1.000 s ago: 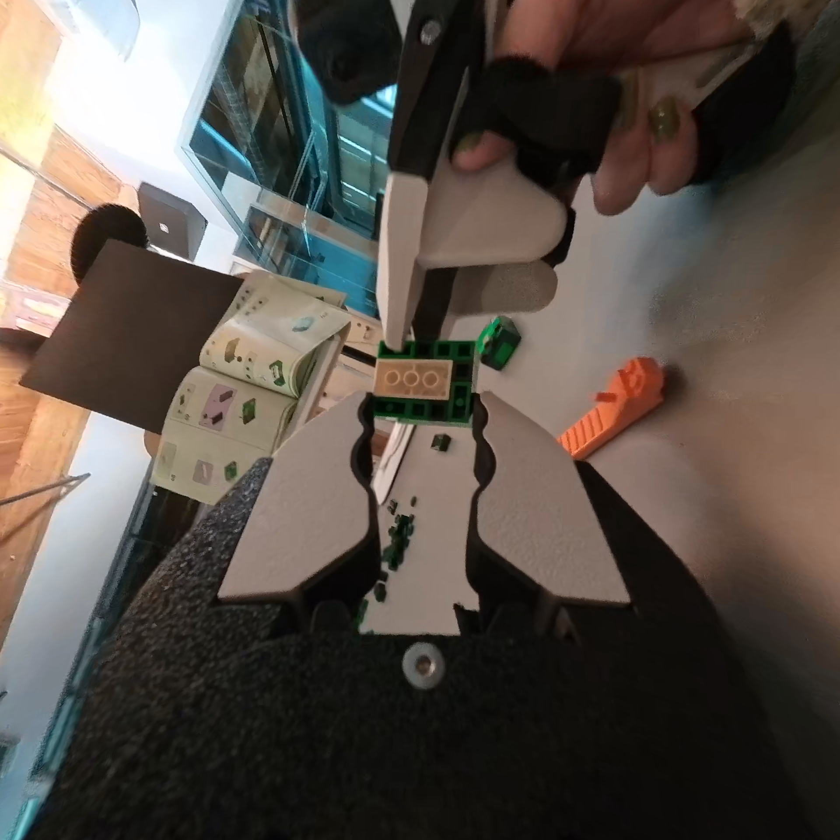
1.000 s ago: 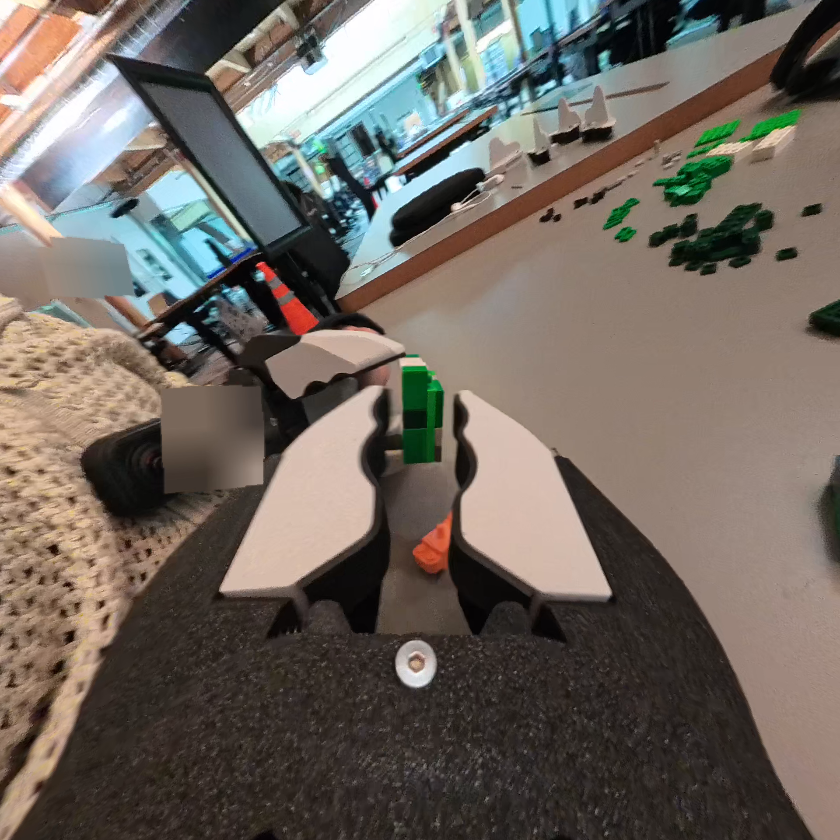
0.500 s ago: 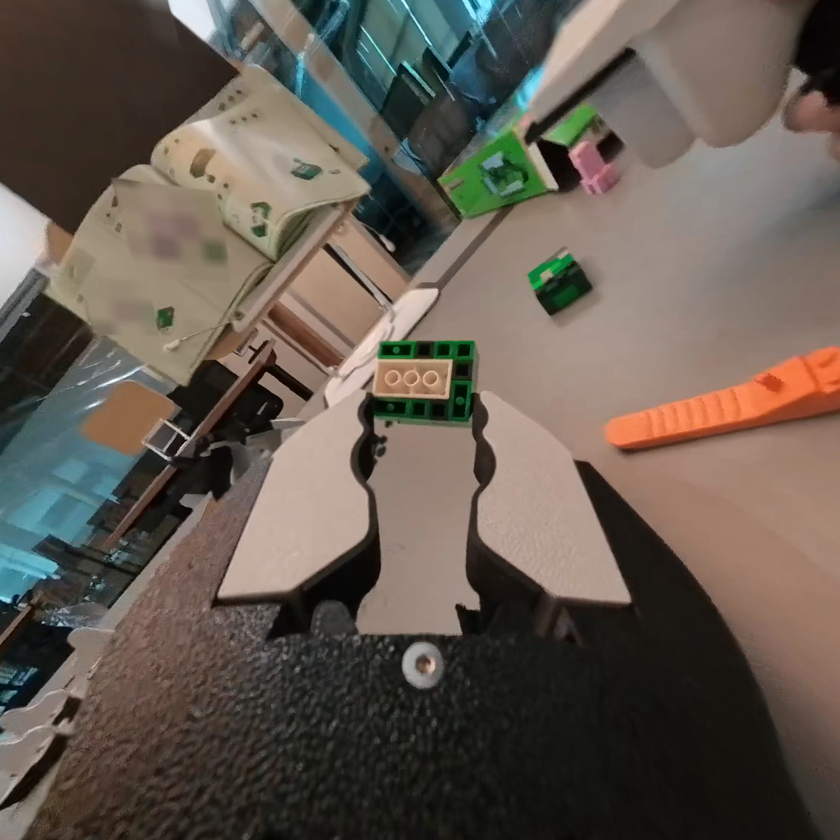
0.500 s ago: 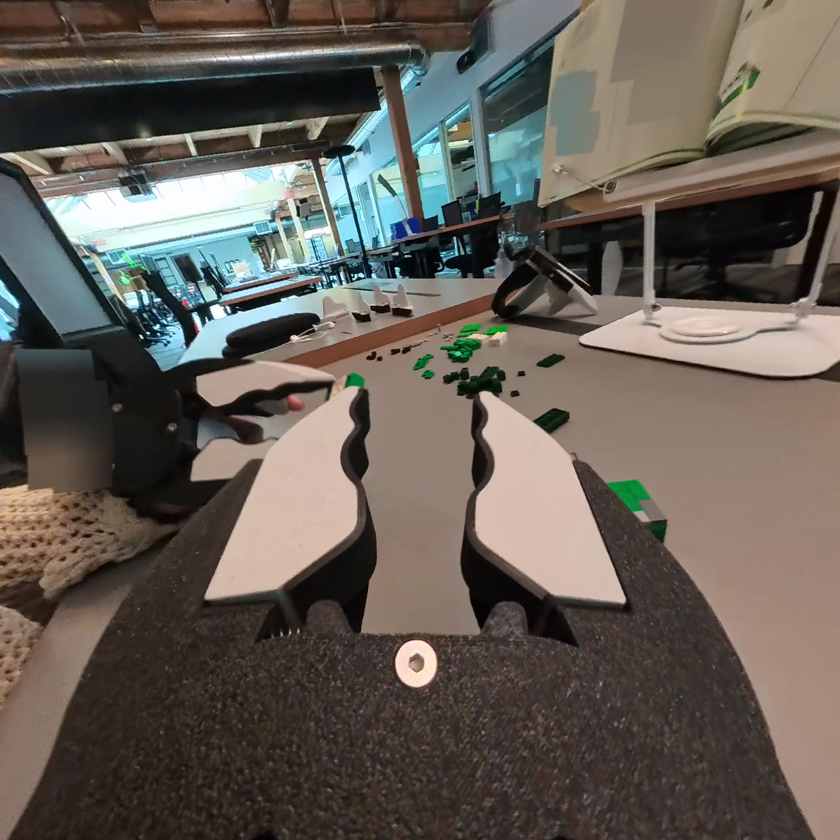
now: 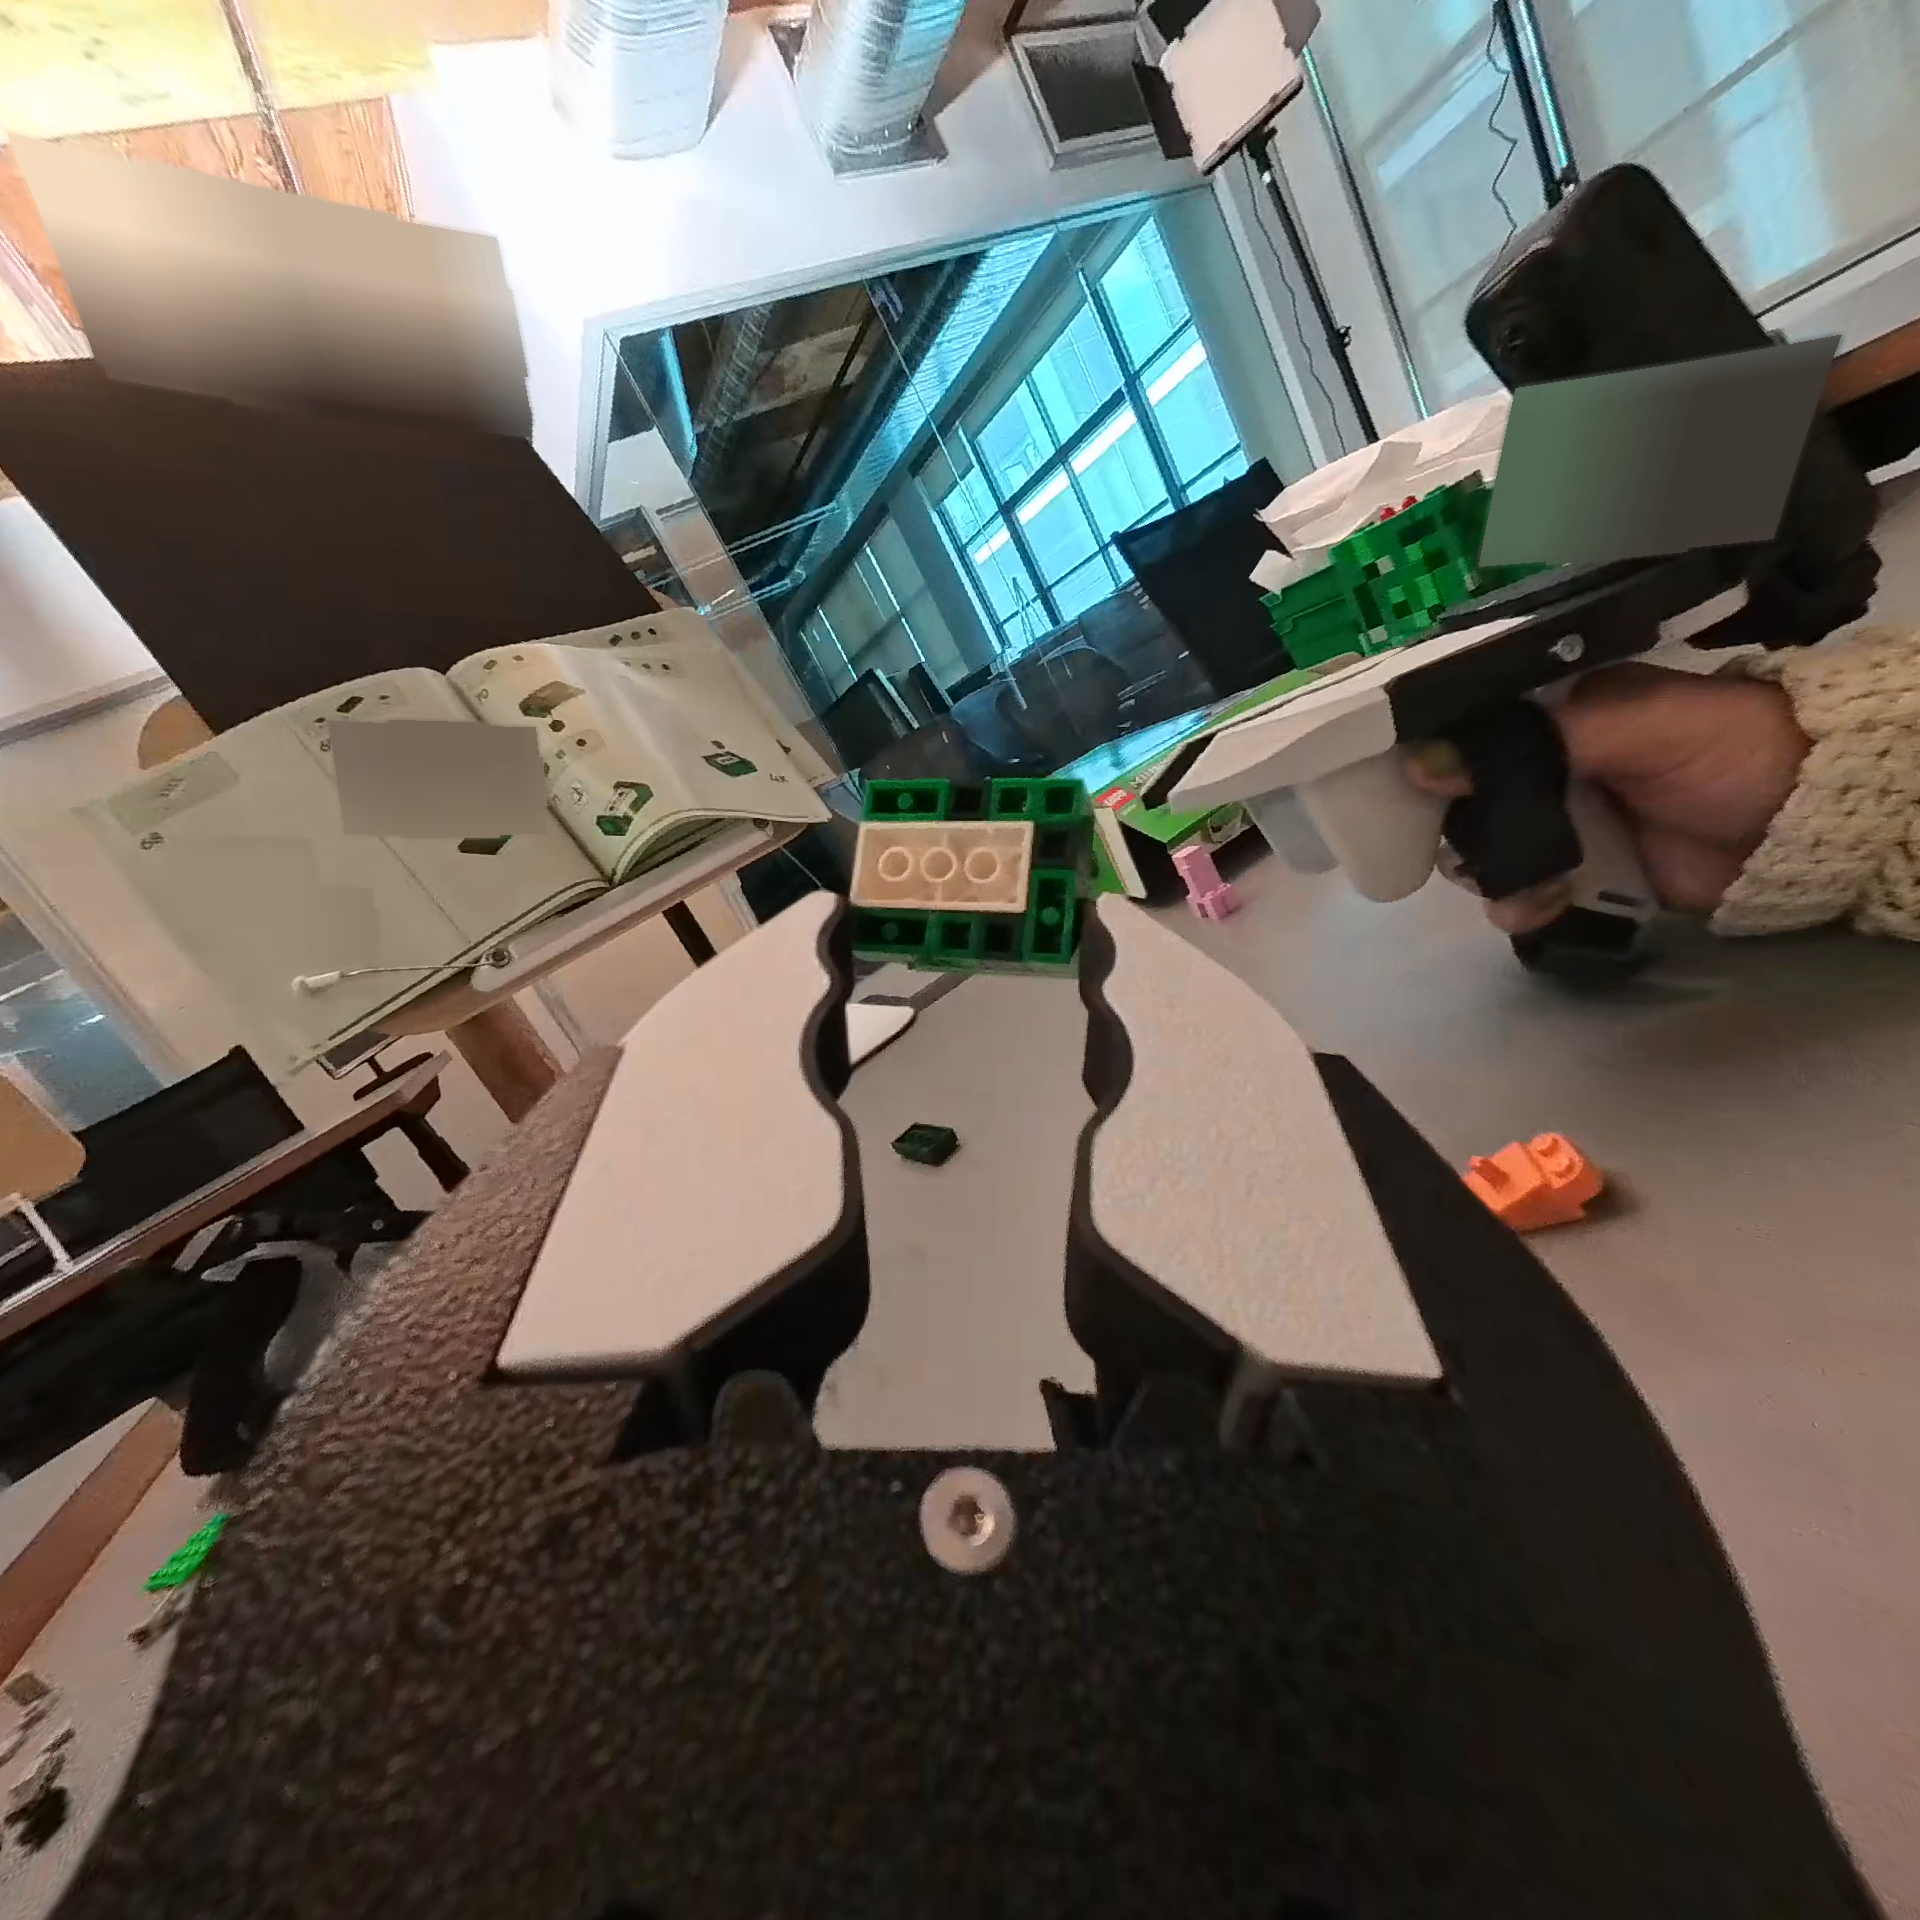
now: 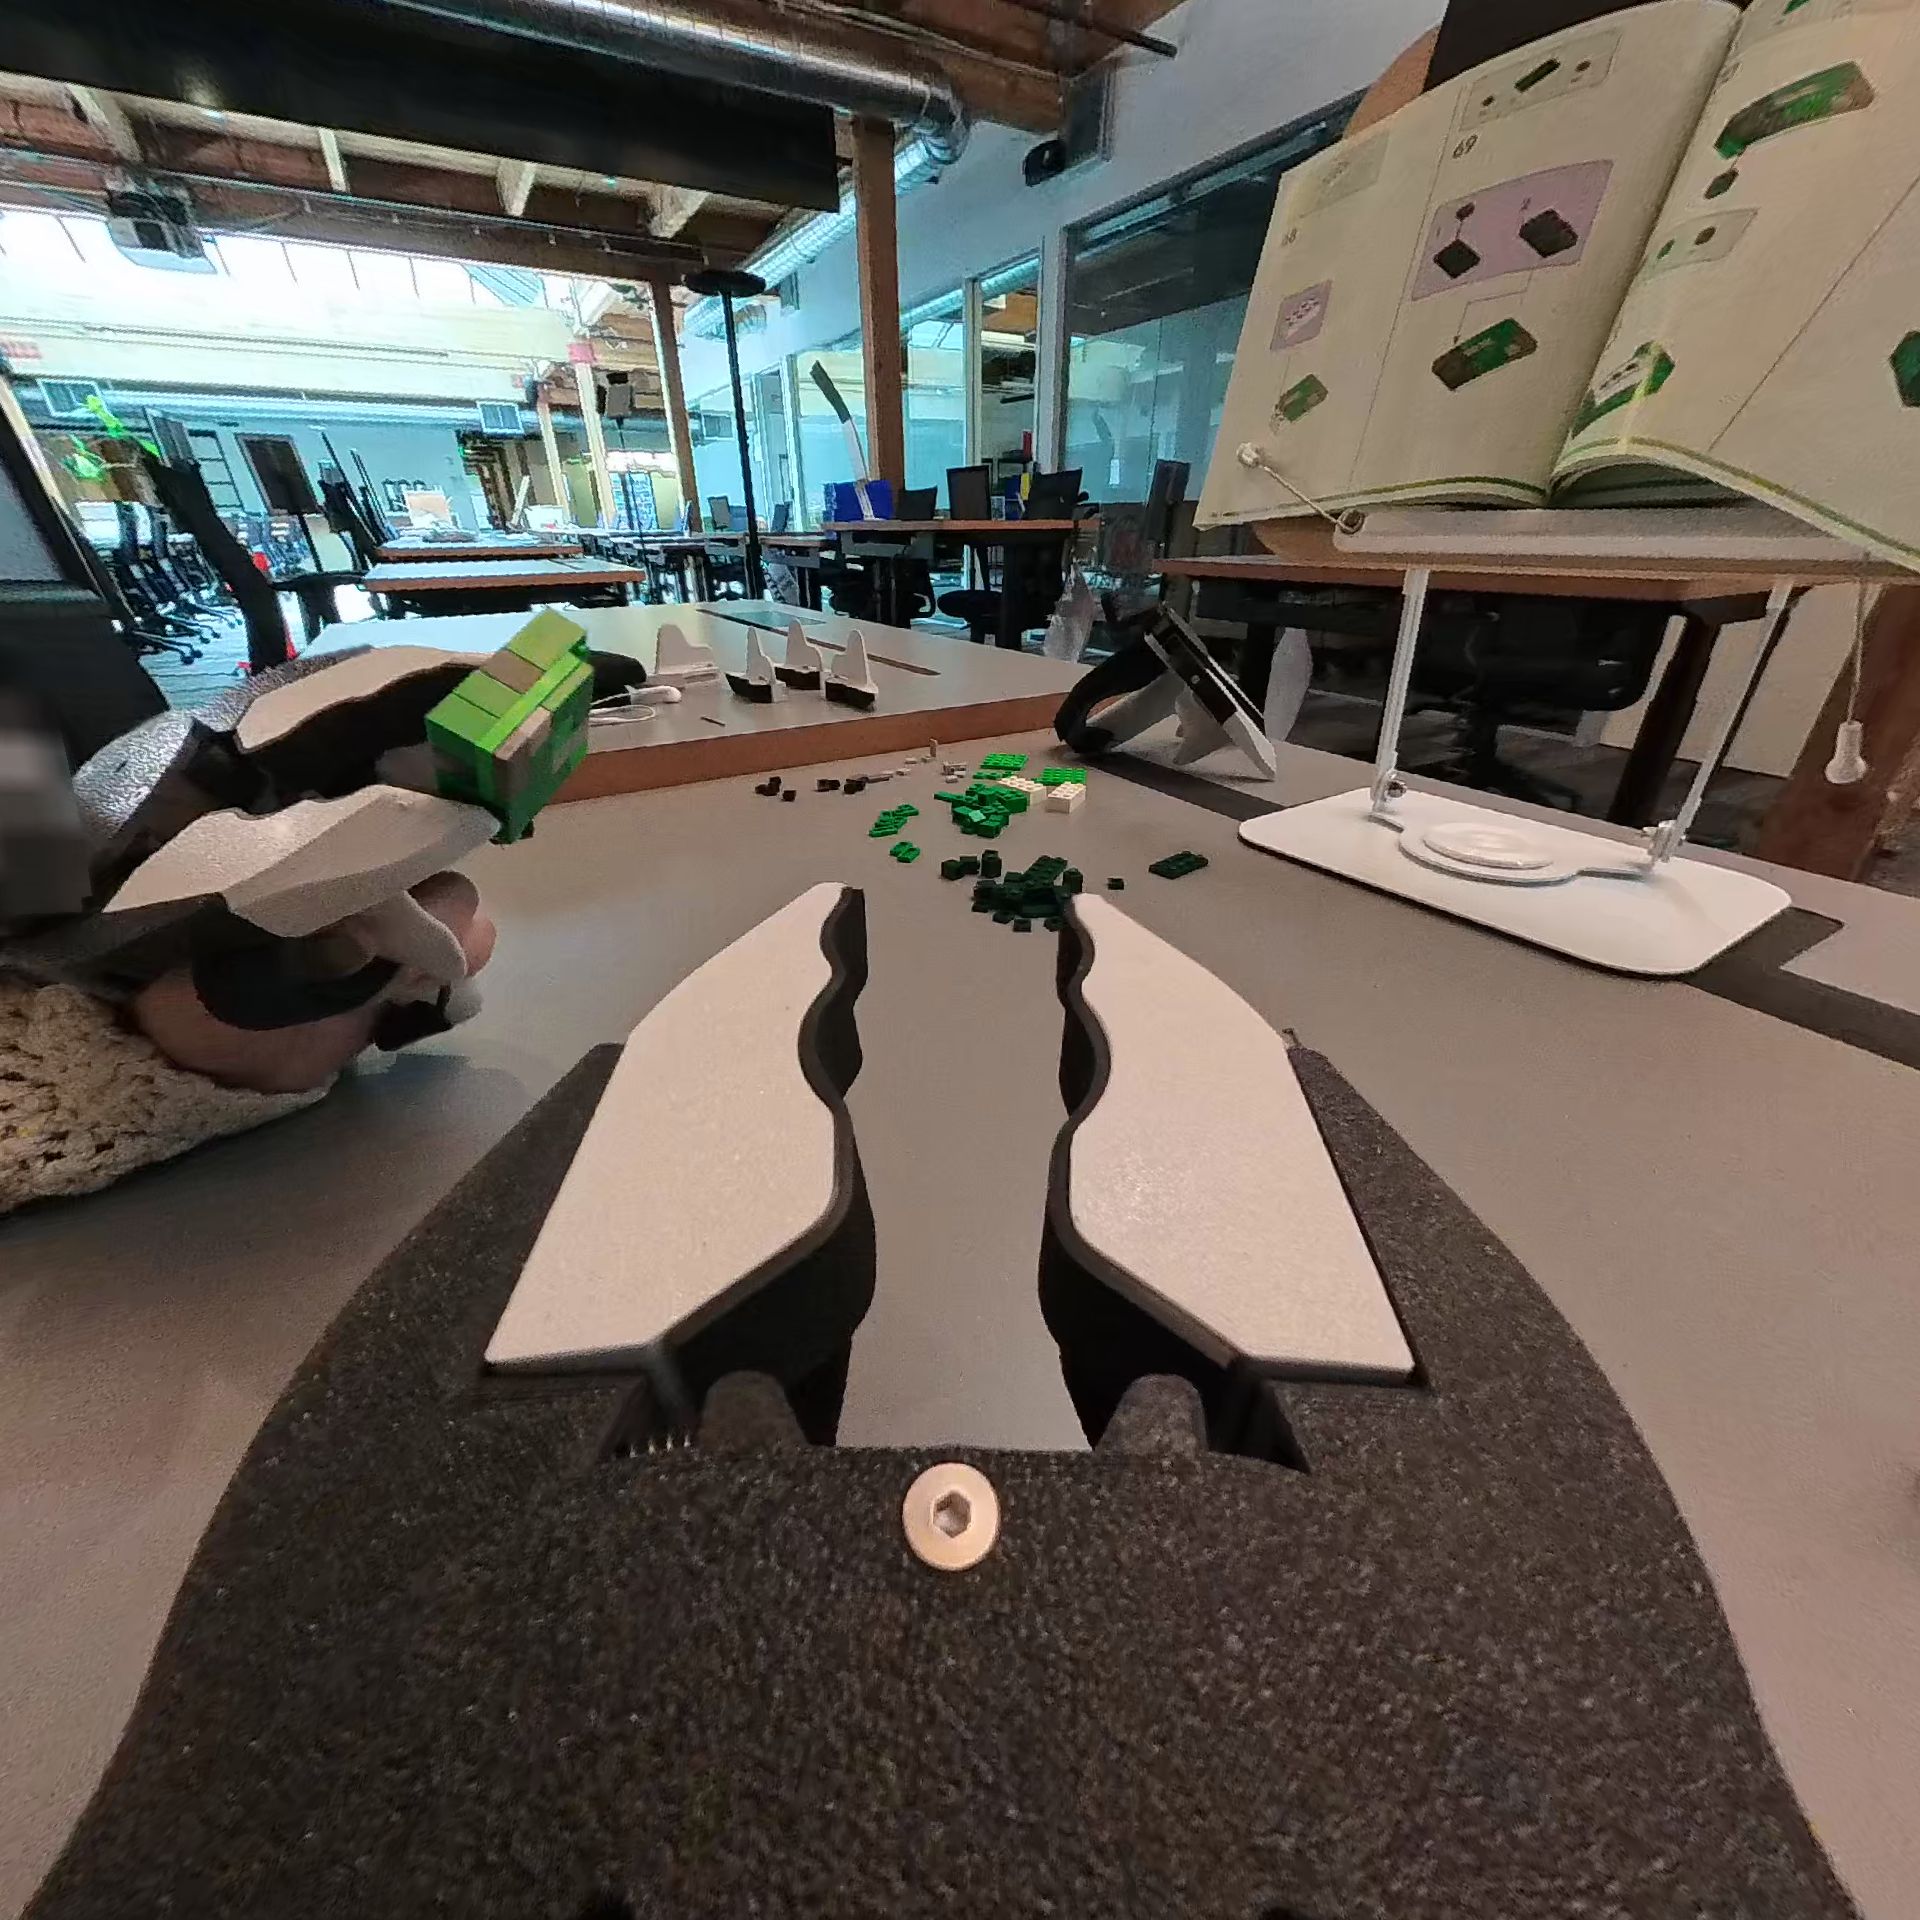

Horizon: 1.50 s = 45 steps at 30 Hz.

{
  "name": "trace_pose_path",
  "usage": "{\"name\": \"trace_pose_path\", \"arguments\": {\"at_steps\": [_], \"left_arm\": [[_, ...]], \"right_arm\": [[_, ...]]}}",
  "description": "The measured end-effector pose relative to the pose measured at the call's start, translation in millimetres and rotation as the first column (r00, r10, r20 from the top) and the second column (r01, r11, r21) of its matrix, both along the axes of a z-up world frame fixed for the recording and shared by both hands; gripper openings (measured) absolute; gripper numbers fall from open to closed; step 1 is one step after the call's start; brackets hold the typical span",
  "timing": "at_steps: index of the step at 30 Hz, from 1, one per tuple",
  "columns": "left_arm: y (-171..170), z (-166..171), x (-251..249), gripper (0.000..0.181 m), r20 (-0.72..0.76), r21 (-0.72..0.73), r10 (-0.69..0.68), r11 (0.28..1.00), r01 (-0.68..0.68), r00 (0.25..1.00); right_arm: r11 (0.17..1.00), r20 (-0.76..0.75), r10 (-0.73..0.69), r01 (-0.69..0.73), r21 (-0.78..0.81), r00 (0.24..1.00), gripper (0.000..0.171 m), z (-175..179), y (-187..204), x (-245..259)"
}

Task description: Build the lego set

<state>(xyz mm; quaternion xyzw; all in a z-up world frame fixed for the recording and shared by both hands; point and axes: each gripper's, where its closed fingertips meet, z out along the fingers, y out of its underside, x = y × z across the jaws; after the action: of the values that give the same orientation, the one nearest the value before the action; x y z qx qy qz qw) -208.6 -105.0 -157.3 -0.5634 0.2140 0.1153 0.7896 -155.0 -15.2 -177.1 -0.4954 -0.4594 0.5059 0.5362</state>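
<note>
Instruction booklet [image 6: 1621, 260] cut off at right edge, distant loose green bricks [image 6: 997, 831] too small to distinguish

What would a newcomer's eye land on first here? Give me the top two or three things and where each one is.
First, the chunky green-and-tan brick block, pinched in the left tool and held up off the grey table. Next, the open instruction booklet propped on a white stand at the table's far right. Then the scattered pile of small green bricks lying straight ahead of the open, empty right tool.
</note>
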Motion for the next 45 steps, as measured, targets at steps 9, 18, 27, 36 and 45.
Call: {"name": "trace_pose_path", "arguments": {"at_steps": [9, 18, 27, 36, 45], "left_arm": [[6, -6, -5, 0.042, -0.015, -0.038, 0.043, 0.998, -0.044, 0.999], [12, -14, -35, 0.042, 0.011, -0.1, 0.213, 0.972, -0.211, 0.977], [13, -15, -32, 0.042, -0.022, -0.096, 0.212, 0.972, -0.213, 0.977], [15, -19, -33, 0.043, -0.022, -0.115, 0.218, 0.969, -0.219, 0.976], [17, -23, -36, 0.042, -0.023, -0.138, 0.229, 0.963, -0.23, 0.973]], "right_arm": [[1.0, -0.001, -0.006, 0.006, -0.019, 1.0, 0.03, 0, 3, 0], [1.0, 0.02, -0.028, 0.028, 0.014, 0.999, 0.028, -2, 2, -3], [0.998, 0.037, -0.044, 0.042, 0.046, 0.998, 0.027, -4, 1, -5], [0.998, 0.028, -0.053, 0.053, 0.034, 0.998, 0.026, -3, 4, -5], [0.999, 0.026, -0.047, 0.046, 0.026, 0.999, 0.025, -3, 4, -4]]}}
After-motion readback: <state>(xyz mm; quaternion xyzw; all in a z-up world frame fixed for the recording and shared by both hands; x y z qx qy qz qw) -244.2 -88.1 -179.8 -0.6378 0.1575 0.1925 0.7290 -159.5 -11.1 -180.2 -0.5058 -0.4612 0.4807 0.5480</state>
